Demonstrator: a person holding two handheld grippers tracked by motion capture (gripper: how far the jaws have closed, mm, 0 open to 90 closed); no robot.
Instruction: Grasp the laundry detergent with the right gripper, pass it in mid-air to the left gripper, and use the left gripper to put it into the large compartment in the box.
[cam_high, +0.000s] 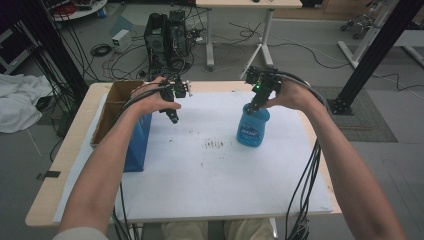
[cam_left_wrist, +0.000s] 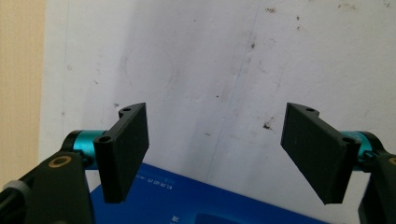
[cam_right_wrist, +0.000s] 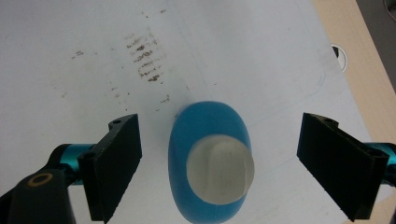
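A blue bottle (cam_high: 253, 127) with a white label and a pale translucent cap stands upright on the white sheet (cam_high: 210, 170). My right gripper (cam_high: 253, 106) hovers just above it, pointing down. In the right gripper view the bottle (cam_right_wrist: 201, 135) and its cap (cam_right_wrist: 221, 171) sit between the wide-open jaws, touching neither; my right gripper (cam_right_wrist: 229, 165) is open. My left gripper (cam_high: 173, 118) hangs open over the sheet beside a blue box (cam_high: 137, 142). In the left gripper view my left gripper (cam_left_wrist: 224, 156) is open with nothing in it, above the blue box (cam_left_wrist: 187, 200).
An open cardboard box (cam_high: 112, 107) stands at the table's left, against the blue box. Dark smudges (cam_high: 215, 144) mark the middle of the sheet. The wooden table edge (cam_high: 50, 185) runs around it. Cables (cam_high: 305, 185) trail off the front right. Computer gear stands on the floor behind.
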